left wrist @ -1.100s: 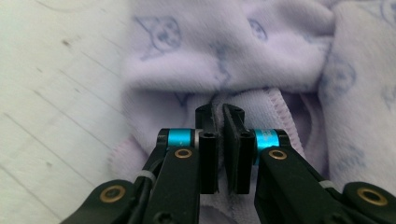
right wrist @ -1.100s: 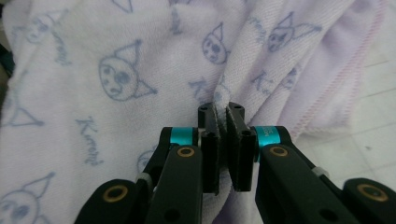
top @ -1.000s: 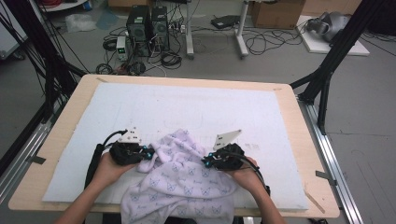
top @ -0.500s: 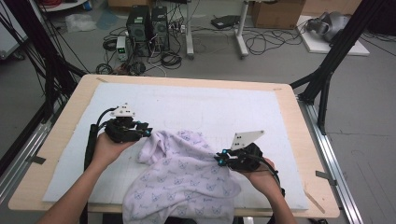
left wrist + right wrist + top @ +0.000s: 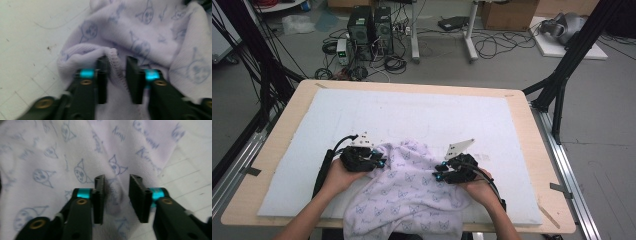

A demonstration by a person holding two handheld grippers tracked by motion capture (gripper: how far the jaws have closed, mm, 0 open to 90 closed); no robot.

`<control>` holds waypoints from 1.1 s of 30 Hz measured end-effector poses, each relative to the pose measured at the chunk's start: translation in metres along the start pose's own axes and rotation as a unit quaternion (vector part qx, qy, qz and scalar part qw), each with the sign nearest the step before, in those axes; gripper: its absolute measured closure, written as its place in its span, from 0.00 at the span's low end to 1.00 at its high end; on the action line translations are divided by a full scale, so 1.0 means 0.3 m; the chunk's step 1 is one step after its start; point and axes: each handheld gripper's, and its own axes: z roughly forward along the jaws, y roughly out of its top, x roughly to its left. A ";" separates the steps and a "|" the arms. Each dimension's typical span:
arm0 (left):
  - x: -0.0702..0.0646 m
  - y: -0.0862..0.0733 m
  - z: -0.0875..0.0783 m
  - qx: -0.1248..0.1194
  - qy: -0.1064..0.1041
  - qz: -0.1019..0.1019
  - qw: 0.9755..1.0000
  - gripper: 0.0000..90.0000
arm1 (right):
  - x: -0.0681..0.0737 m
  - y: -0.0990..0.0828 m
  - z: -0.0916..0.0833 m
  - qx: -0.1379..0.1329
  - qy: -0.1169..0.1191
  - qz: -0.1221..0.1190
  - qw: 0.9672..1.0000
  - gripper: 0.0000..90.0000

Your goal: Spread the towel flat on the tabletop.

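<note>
Compared with half a second back, both hands have come back in toward each other: the left gripper [image 5: 379, 162] was out at the cloth's 10 o'clock corner and now sits tight against its left edge, while the right gripper [image 5: 439, 175] has slid up and inward from the 4 o'clock side onto the garment's right half. The lilac garment [image 5: 409, 200], the one with the little blue cat faces, looks more bunched up between them now, lying on the near half of the white mat [image 5: 422, 115] and hanging over the table edge at 6 o'clock. Left forearm comes in from 7 o'clock, hand wrapped over the gripper body, jaws pointing toward 3. Right forearm comes in from 5 o'clock, jaws pointing toward 9. In the left gripper view the jaws stand a narrow gap apart after just closing a bit, with a stitched hem [image 5: 115, 65] of the garment running between them, pads not clearly pinching it. In the right gripper view the jaws have just been opening, also narrow, with a raised fold of cloth in the gap and not clamped.
</note>
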 end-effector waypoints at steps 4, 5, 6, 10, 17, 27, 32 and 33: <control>0.018 -0.022 -0.026 -0.001 0.000 0.003 1.000 0.94 | 0.011 0.001 0.007 0.011 0.009 -0.012 1.000 0.95; 0.018 -0.022 -0.026 -0.001 0.000 0.003 1.000 0.94 | 0.011 0.001 0.007 0.011 0.009 -0.012 1.000 0.95; 0.024 -0.025 -0.041 -0.002 0.003 0.006 1.000 0.94 | 0.029 0.006 -0.002 0.007 0.014 -0.017 1.000 0.95; 0.053 -0.044 -0.109 -0.010 0.020 0.005 1.000 0.95 | 0.077 0.017 -0.024 -0.002 0.025 -0.039 0.999 0.96; 0.122 -0.065 -0.216 -0.026 0.058 -0.012 0.998 0.95 | 0.206 0.045 -0.071 -0.061 0.089 -0.067 0.992 0.97; 0.098 -0.042 -0.193 -0.048 0.017 -0.020 0.998 0.65 | 0.129 0.127 -0.120 -0.086 0.031 -0.060 0.994 0.77; 0.094 -0.019 -0.143 -0.041 0.025 -0.022 0.999 0.52 | 0.010 0.135 -0.071 -0.086 -0.004 -0.025 0.996 0.70; 0.097 -0.021 -0.132 -0.034 0.024 -0.021 0.999 0.52 | -0.010 0.134 -0.054 -0.081 -0.011 -0.020 0.996 0.68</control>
